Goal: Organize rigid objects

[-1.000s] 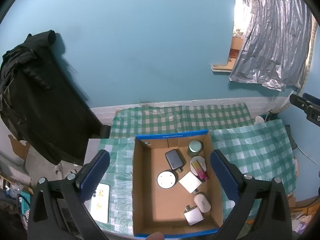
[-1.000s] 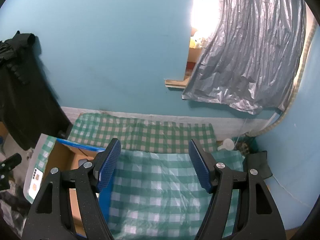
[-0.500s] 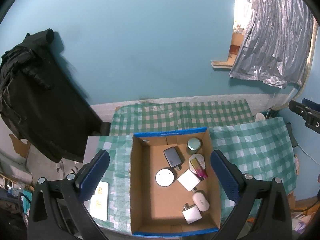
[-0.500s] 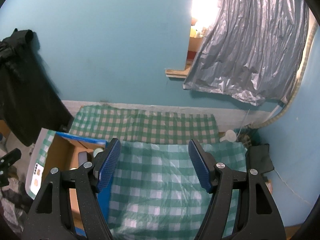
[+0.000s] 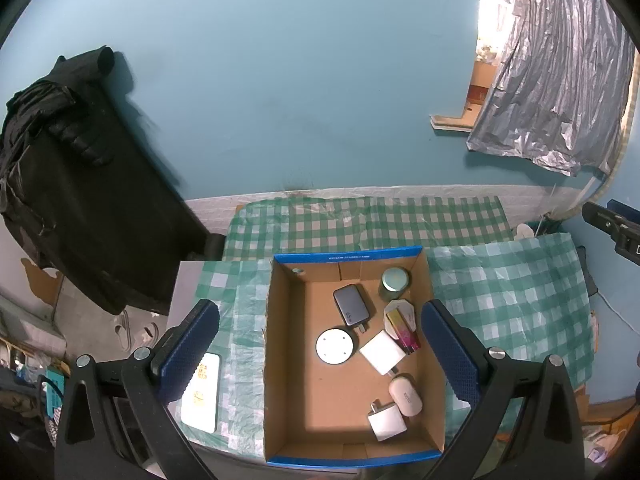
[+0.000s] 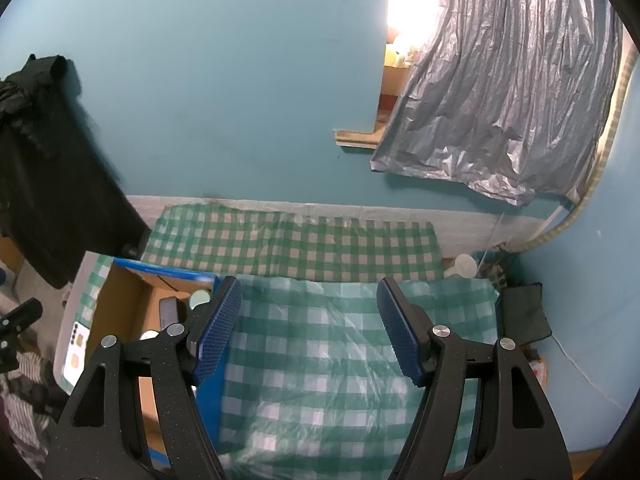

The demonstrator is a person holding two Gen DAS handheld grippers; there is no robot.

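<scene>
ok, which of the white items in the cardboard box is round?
The flat white disc, left of the white square charger. The other white charger is boxy, the white case oval.

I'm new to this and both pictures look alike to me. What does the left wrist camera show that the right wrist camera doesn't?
Only the left wrist view looks fully into the cardboard box, showing the white round disc, two white chargers, the white earbud case and the colourful packet. Only the right wrist view shows the white scoop and black cloth by the table's far corner. Both show the box, the grey power bank, the phone, the checked tablecloth and open, empty grippers: left gripper, right gripper.
</scene>
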